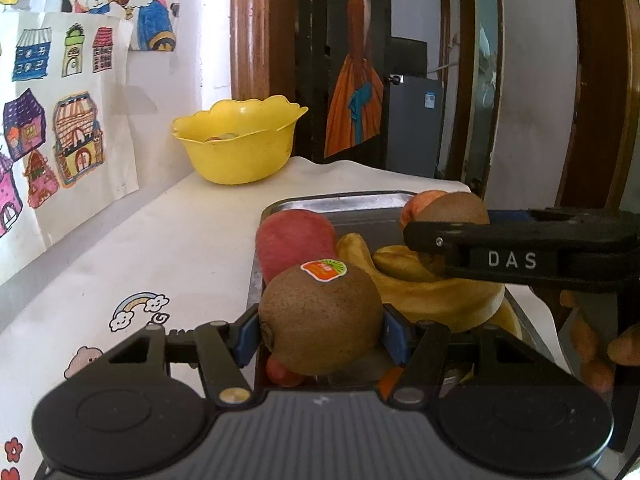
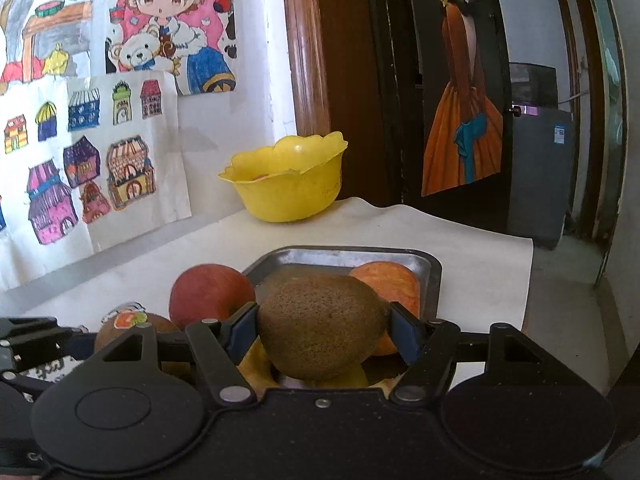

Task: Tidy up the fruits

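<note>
My left gripper [image 1: 322, 330] is shut on a brown kiwi [image 1: 320, 316] with an orange-green sticker, held above the near end of a metal tray [image 1: 340, 204]. My right gripper [image 2: 322, 330] is shut on a second kiwi [image 2: 320, 324] with no sticker, over the same tray [image 2: 360, 254]. The right gripper also shows in the left wrist view [image 1: 416, 236] with its kiwi [image 1: 456, 208]. The tray holds a red apple [image 1: 294, 240], bananas [image 1: 424, 284] and an orange-red apple [image 2: 394, 280]. A yellow bowl [image 1: 238, 140] stands beyond the tray by the wall, with some fruit barely visible inside.
The table has a white cloth [image 1: 160, 248] with cartoon prints. Children's drawings [image 1: 60, 120] hang on the wall to the left. A wooden door frame [image 1: 256, 28] and a dark door with a poster [image 1: 352, 80] stand behind the table. The table's right edge [image 2: 528, 276] drops off.
</note>
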`<state>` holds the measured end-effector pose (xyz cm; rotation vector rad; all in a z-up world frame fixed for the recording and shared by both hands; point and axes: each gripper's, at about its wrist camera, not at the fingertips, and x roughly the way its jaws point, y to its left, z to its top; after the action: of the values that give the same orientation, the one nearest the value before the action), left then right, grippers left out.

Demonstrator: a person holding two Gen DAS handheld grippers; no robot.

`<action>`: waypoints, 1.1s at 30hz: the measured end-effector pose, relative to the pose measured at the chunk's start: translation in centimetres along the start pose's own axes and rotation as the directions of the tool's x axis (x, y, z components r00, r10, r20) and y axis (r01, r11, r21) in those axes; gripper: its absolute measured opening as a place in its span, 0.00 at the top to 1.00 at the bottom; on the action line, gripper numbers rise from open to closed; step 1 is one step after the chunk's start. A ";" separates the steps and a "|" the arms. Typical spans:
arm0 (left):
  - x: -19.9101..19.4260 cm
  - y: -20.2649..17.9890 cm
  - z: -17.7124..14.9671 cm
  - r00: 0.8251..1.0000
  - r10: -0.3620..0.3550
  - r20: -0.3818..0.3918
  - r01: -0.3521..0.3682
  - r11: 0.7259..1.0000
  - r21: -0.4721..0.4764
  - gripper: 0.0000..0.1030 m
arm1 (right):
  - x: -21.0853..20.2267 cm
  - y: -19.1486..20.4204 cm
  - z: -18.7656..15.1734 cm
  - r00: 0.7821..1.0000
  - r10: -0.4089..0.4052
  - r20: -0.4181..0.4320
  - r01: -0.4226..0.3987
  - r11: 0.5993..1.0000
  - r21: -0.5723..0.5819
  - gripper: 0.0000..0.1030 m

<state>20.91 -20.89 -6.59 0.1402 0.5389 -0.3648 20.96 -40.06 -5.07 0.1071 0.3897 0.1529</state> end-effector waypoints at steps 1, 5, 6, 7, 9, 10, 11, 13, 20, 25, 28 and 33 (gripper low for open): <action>0.1 0.0 0.0 1.000 -0.002 -0.006 0.002 1.000 0.004 0.36 | 0.0 0.0 0.0 1.000 0.000 0.000 0.000 1.000 0.000 0.31; 0.3 -0.1 -0.2 1.000 -0.008 -0.019 0.009 1.000 0.011 0.36 | 0.0 0.0 0.1 1.000 0.001 0.000 -0.001 1.000 0.001 0.31; 0.3 -0.1 -0.2 1.000 -0.008 -0.020 0.009 1.000 0.013 0.36 | 0.0 -0.1 0.0 1.000 0.003 0.004 -0.003 1.000 0.002 0.31; 0.3 -0.1 -0.2 1.000 -0.010 -0.021 0.010 1.000 0.014 0.36 | 0.0 -0.1 0.0 1.000 0.006 0.008 -0.006 1.000 0.004 0.30; 0.3 0.0 -0.2 1.000 -0.013 -0.021 0.013 1.000 0.013 0.35 | -0.1 -0.1 0.0 1.000 0.013 0.016 -0.013 1.000 0.008 0.29; 0.3 0.0 -0.2 1.000 -0.015 -0.019 0.015 1.000 0.014 0.35 | -0.2 -0.1 0.0 1.000 0.015 0.018 -0.016 1.000 0.009 0.28; 0.2 0.0 -0.2 1.000 -0.017 -0.011 0.017 1.000 0.015 0.34 | -0.2 -0.1 0.0 1.000 0.018 0.016 -0.018 1.000 0.009 0.27; -0.2 -0.1 -0.1 1.000 -0.026 0.007 0.026 0.999 0.023 0.28 | -0.2 -0.1 -0.1 1.000 0.019 0.016 -0.019 1.000 0.008 0.27; -0.6 -0.5 -0.3 1.000 -0.019 0.019 0.018 0.999 0.034 0.25 | -0.6 0.1 -0.1 1.000 0.021 0.018 -0.021 1.000 0.019 0.25; -1.2 -0.1 -0.2 0.999 -0.016 0.036 0.015 1.000 0.020 0.20 | -1.0 0.2 -0.2 0.999 0.029 0.032 -0.030 0.999 0.022 0.20; -1.5 0.2 -0.2 0.999 -0.015 0.043 0.015 1.000 0.012 0.18 | -1.3 0.3 -0.2 0.999 0.033 0.037 -0.034 0.999 0.028 0.19; -2.4 0.7 -0.2 0.998 -0.008 0.058 0.008 1.000 0.000 0.13 | -1.9 0.4 0.0 0.998 0.024 0.053 -0.026 0.999 0.042 0.18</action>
<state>19.14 -19.47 -5.46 0.1268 0.4822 -0.3757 19.18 -39.99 -4.29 0.1574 0.3394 0.1660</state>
